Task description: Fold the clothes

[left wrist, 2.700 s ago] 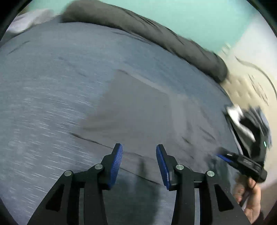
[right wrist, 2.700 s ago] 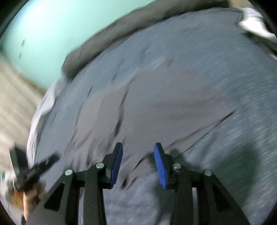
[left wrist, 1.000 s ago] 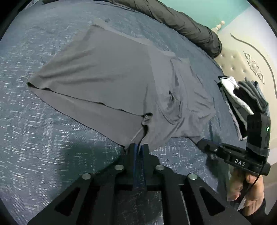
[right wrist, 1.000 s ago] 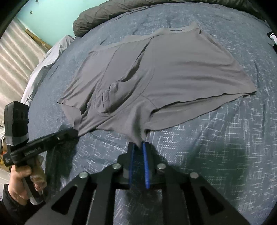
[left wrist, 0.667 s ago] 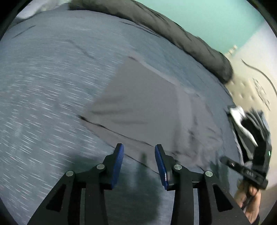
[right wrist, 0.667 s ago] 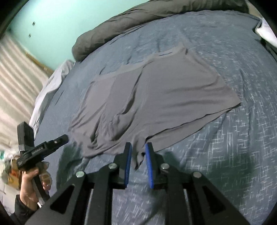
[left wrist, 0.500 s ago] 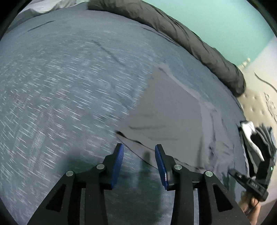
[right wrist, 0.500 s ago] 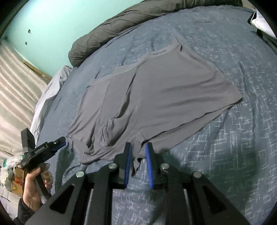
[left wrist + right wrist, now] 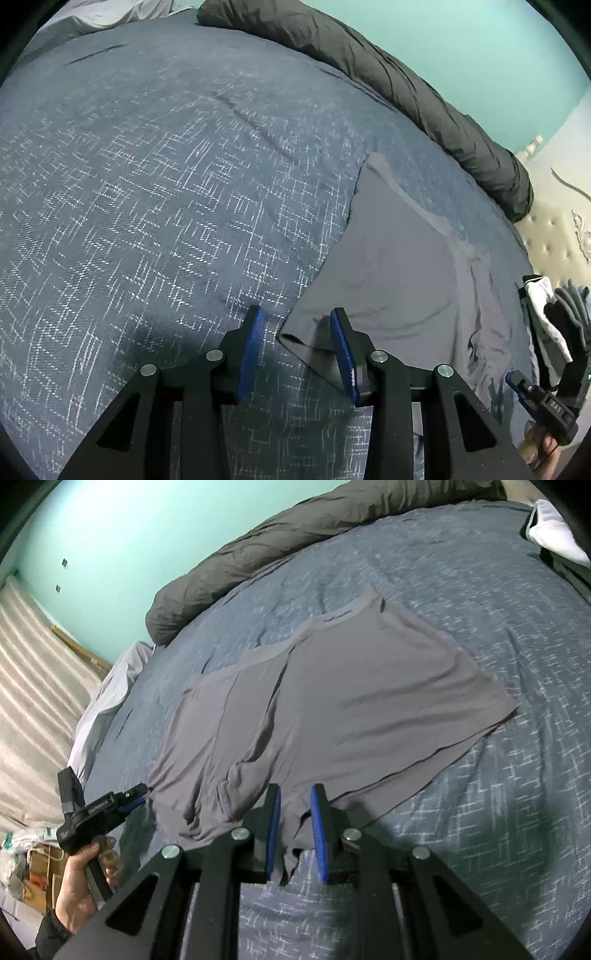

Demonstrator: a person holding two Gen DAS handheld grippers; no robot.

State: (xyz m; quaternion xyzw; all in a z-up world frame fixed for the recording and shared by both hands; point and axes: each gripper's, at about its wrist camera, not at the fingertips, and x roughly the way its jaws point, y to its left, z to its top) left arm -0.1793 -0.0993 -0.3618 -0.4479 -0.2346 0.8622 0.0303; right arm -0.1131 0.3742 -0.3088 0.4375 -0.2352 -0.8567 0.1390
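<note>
Grey boxer shorts [image 9: 399,266] lie spread flat on the blue patterned bedspread [image 9: 147,184]. In the left wrist view my left gripper [image 9: 297,343] straddles the shorts' near left leg corner. Its jaws are closing, with the corner between the blue pads [image 9: 255,343] and not pinched. In the right wrist view the shorts [image 9: 351,709] show their waistband at the far side. My right gripper [image 9: 295,834] stands over the near hem at the crotch, narrowly open, with loose cloth in the gap. My left gripper [image 9: 136,801] shows there too, held by a hand [image 9: 77,878].
A dark grey rolled duvet [image 9: 406,85] lines the far edge of the bed below the teal wall. A pile of dark and white clothes [image 9: 554,306] sits at the right by the beige headboard [image 9: 554,240]. A white sheet [image 9: 107,701] hangs off the left side.
My left gripper has opened, let go of the middle hem and swung left to the shorts' leg corner. My right gripper's jaws have parted slightly over the hem.
</note>
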